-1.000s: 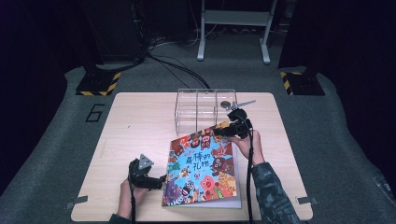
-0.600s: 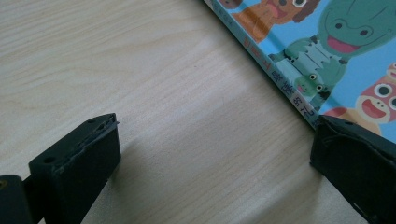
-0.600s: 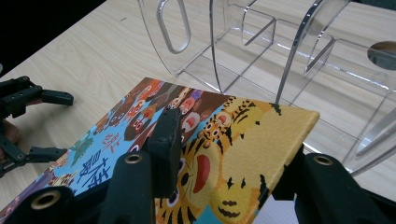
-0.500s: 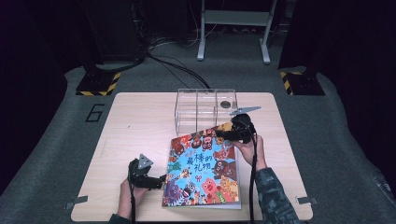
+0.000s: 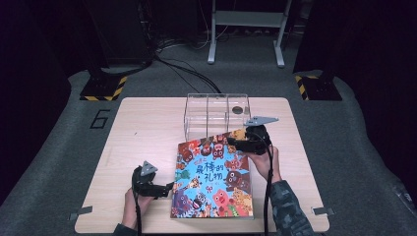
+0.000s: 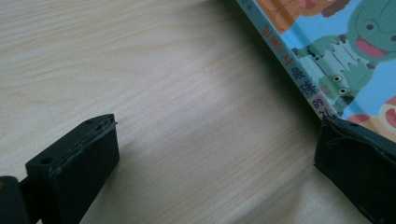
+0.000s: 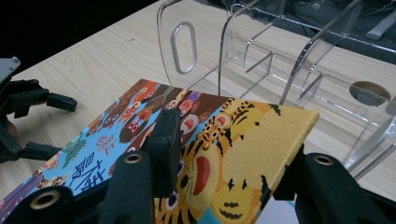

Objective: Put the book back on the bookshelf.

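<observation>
Since the right claw (image 7: 219, 154) is only clamped on one corner of the colourful hardcover picture book with cartoon animals (image 5: 214, 177), that big flat cover could easily slip or twist out as it tilts up, or its raised corner could knock the clear acrylic divider rack (image 5: 216, 115) just beyond the claw. The book looks stiff and glossy, with a light blue middle and a tiger on the gripped corner. Its spine lies right beside the left claw (image 5: 164, 189), which sits spread wide on the wooden tabletop (image 5: 137, 132), grasping nothing.
</observation>
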Tool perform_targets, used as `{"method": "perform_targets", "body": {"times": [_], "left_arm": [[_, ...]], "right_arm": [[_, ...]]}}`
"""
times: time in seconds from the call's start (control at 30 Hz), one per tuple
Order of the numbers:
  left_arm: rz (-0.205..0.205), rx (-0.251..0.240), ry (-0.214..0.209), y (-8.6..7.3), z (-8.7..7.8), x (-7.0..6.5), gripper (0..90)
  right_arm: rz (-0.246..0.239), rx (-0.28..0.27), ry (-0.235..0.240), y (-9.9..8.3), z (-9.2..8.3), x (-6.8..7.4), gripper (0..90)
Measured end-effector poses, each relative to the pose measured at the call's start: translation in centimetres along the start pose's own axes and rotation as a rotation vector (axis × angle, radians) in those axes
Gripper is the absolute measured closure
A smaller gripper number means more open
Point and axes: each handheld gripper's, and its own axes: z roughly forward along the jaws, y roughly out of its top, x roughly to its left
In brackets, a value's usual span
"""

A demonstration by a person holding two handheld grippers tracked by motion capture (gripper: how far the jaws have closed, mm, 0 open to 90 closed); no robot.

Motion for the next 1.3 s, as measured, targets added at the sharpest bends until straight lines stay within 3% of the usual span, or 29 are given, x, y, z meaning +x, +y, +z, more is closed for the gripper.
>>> {"method": "perform_targets", "body": {"times": [0.07,0.27,0.37,0.47,0.53,0.83,1.3], "left_arm": [[-0.023,-0.015,0.002,0.0,0.1,0.1,0.0],[-0.028,-0.018,-0.022,0.8,0.0,0.4,0.0],[-0.035,-0.037,-0.056,1.6,-0.2,0.7,0.0],[-0.02,-0.044,-0.068,2.4,-0.3,0.7,0.0],[-0.035,-0.046,-0.094,3.0,-0.5,0.7,0.0],[-0.018,-0.062,-0.114,4.9,-0.8,0.9,0.0],[-0.022,-0.06,-0.17,7.5,0.4,1.3,0.0]], "right_arm": [[-0.008,-0.015,-0.002,-0.1,-0.1,0.2,54.0],[-0.036,-0.037,-0.005,-0.3,-0.2,0.3,53.9],[-0.04,-0.05,-0.007,-0.4,-0.3,0.4,53.8],[-0.058,-0.056,-0.01,-0.5,-0.4,0.5,53.7],[-0.062,-0.065,-0.014,-0.5,-0.5,0.7,53.6],[-0.091,-0.12,-0.011,-0.8,-0.6,1.2,53.3],[-0.123,-0.152,-0.013,-0.8,-0.6,1.6,53.1]]}}
